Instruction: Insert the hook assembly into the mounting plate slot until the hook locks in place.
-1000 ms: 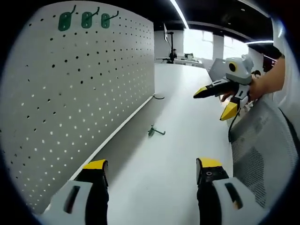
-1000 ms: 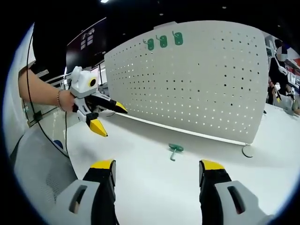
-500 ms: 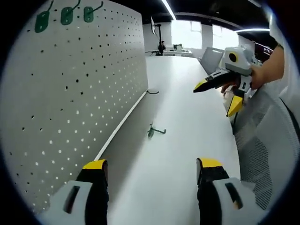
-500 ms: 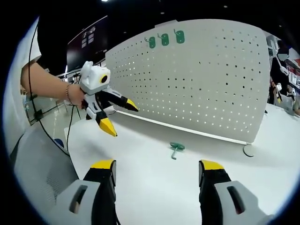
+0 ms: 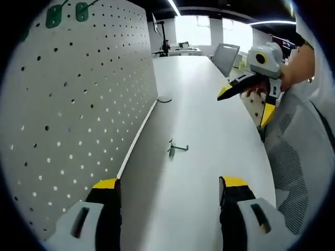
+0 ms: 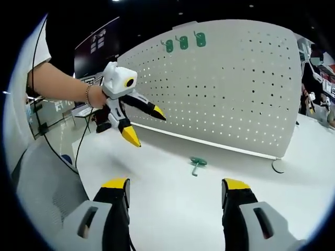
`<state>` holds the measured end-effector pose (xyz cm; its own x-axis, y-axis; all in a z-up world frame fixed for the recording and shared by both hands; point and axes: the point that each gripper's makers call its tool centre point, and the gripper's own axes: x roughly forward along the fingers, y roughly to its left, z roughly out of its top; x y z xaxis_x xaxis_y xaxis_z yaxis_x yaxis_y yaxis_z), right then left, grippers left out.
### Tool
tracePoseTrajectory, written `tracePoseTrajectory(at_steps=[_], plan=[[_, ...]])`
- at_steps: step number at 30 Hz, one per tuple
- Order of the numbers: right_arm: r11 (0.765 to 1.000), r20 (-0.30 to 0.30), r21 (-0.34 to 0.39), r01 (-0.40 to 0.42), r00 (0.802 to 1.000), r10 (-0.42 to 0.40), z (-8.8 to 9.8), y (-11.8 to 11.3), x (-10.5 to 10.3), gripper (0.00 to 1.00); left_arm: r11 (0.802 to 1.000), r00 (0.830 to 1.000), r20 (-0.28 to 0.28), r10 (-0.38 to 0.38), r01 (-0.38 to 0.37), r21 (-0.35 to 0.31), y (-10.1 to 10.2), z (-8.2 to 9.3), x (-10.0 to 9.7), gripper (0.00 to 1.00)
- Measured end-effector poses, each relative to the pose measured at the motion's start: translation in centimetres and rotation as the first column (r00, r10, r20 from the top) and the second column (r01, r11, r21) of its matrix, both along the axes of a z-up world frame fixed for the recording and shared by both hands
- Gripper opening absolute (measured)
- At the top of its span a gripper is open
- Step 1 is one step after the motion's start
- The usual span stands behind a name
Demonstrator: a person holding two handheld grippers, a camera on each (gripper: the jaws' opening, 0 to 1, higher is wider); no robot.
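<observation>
A small green hook assembly [image 5: 174,150] lies loose on the white table, a little in front of the white pegboard [image 5: 78,104]. In the right gripper view the same hook [image 6: 197,163] rests ahead of my right gripper [image 6: 175,188], whose jaws stand open and empty. My left gripper [image 5: 170,188] is open too, with nothing between its fingers. It hangs in the air [image 6: 149,130] to the left of the hook, held by a hand. The right gripper [image 5: 246,107] shows open above the table's right edge. Three green hooks [image 6: 182,42] are mounted at the top of the pegboard [image 6: 235,89].
A grey mesh chair [image 5: 298,172] stands at the table's near edge, also seen as a chair back [image 6: 47,193]. A round foot [image 6: 278,166] of the pegboard sits on the table at its end. A cable [image 6: 78,146] hangs from the left gripper.
The left gripper has travelled forward along the pegboard and nearer the loose hook. The hook has not moved. Both grippers stay open.
</observation>
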<state>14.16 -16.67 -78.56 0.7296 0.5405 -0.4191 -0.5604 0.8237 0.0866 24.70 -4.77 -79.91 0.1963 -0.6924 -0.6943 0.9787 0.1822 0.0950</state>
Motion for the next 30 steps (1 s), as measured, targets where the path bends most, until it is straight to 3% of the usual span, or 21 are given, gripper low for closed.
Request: tracePoseTrajectory(at_steps=[16, 30], plan=[[1.0, -0.016, -0.017, 0.005, 1.0, -0.006, -0.5, -0.2, -0.1, 0.7, 0.982, 0.986, 0.011, -0.164, 0.162, 0.094, -2.6, -1.8, -0.3, 0.78], [0.999, -0.024, -0.02, 0.028, 0.999, -0.029, -0.6, -0.7, 0.1, 0.7, 0.954, 0.973, -0.012, -0.233, 0.231, 0.189, -4.1, -3.3, 0.3, 0.78]])
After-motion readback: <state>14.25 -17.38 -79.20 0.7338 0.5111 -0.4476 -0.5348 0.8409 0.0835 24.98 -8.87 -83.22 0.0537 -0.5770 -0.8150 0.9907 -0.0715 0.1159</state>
